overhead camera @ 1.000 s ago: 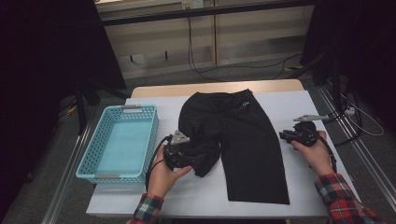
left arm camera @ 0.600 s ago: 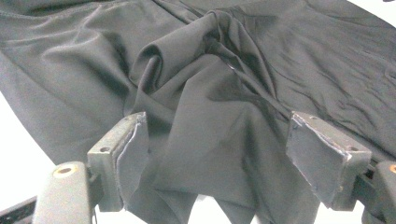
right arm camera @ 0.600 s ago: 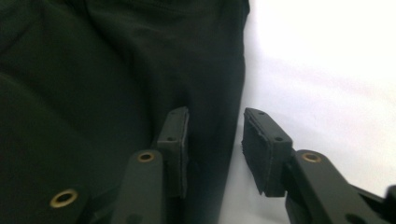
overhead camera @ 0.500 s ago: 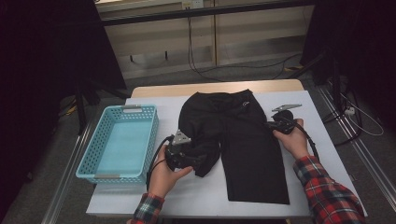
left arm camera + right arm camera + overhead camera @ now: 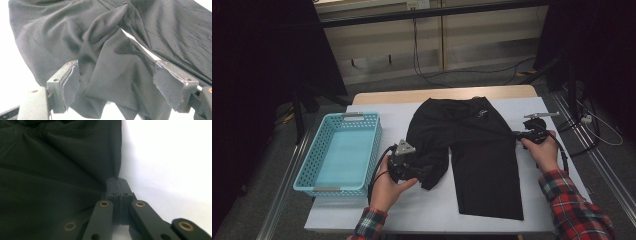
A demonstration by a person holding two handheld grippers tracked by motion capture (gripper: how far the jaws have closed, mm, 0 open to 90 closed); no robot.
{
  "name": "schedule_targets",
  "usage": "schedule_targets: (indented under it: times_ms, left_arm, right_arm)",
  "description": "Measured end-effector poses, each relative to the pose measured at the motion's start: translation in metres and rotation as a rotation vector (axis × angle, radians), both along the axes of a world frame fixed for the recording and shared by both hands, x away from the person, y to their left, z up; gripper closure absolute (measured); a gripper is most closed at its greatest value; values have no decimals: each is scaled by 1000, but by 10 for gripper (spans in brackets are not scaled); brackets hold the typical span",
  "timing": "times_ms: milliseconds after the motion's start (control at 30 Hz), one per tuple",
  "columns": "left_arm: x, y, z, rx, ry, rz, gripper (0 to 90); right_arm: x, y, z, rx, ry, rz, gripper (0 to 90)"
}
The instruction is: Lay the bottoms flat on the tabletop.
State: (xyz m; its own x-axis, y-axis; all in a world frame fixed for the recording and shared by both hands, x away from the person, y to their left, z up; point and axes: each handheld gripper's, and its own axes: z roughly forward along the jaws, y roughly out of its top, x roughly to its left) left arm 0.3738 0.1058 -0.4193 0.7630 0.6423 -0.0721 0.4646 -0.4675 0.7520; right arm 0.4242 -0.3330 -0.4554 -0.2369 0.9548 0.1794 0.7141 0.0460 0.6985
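1. Table [image 5: 432, 220]: white top, I use it as the landmark. Its near edge is cut off by the bottom of the high view, and the back strip looks tan.
2. Black shorts [image 5: 477, 150]: spread flat on the table's middle. One leg runs toward the near edge, the other is bunched up toward the left. There is a small pale logo near the waistband, too small for me to read. The folds are hard to make out in this dim light.
3. Blue basket [image 5: 307, 172]: sits on the table's left side, well apart from the shorts. Its near left corner hangs at the table edge.
4. Left gripper [image 5: 427, 172]: on the table left of centre, at the bunched leg. In the left gripper view [image 5: 116, 85] the jaws are spread wide, cloth lies between them, and the pads are not pressing. My hand covers most of the body.
5. Right gripper [image 5: 517, 135]: at the table's right side, on the shorts' right edge. In the right gripper view [image 5: 117, 182] the jaws have just closed, pressed together, pinching the fabric edge. How much cloth is inside is hidden.
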Motion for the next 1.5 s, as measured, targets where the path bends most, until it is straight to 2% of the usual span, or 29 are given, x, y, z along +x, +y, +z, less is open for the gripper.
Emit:
schedule_targets:
  times_ms: [267, 433, 533, 567, 667, 833, 900, 967, 1033, 1067, 1100, 1167, 1233, 1333, 1400, 1500]
  left_arm:
    - [0, -3, 0, -8, -1, 0, 218]
    - [0, -3, 0, -10, -1, 1, 218]
    - [0, -3, 0, -10, -1, 3, 218]
    - [0, -3, 0, -11, -1, 5, 218]
    - [0, -2, 0, -10, 2, 6, 218]
    - [0, -2, 0, -5, 2, 4, 217]
    - [0, -2, 0, -6, 3, 4, 217]
    - [0, -2, 0, -4, 2, 2, 217]
    - [0, -2, 0, -5, 3, -1, 217]
    - [0, -2, 0, -3, 2, -3, 217]
    - [0, -3, 0, -5, 4, -3, 217]
    - [0, -3, 0, -8, -1, -2, 217]
    - [0, -4, 0, -6, -1, -3, 216]
    - [0, -5, -1, -8, 8, -6, 215]
    - [1, -7, -2, -4, 6, -11, 214]
    - [1, -7, -2, 0, 4, -13, 214]
  right_arm:
    - [-6, -13, -1, -4, 7, -24, 900]
    - [-8, -25, 1, -33, 2, -48, 900]
    - [-8, -30, -1, -23, 6, -61, 900]
    - [-9, -32, -2, -2, 8, -68, 900]
    - [-9, -31, -1, -26, 4, -61, 900]
    - [-9, -31, -1, -39, 4, -68, 900]
    - [-9, -34, -1, -41, 0, -77, 900]
    - [-9, -35, -2, -22, 5, -83, 900]
    - [-9, -35, -2, -22, 1, -72, 896]
    - [-10, -35, -1, -32, -1, -76, 828]
    - [-10, -35, -1, -32, -1, -76, 828]
    - [-12, -34, 0, -44, 5, -91, 761]
    - [-16, -33, 4, -36, -19, -88, 675]
    - [-20, -29, 7, -53, -32, -70, 648]
    - [-30, -20, 11, -64, -41, -39, 578]
    - [-38, -14, 12, -70, -49, -25, 541]
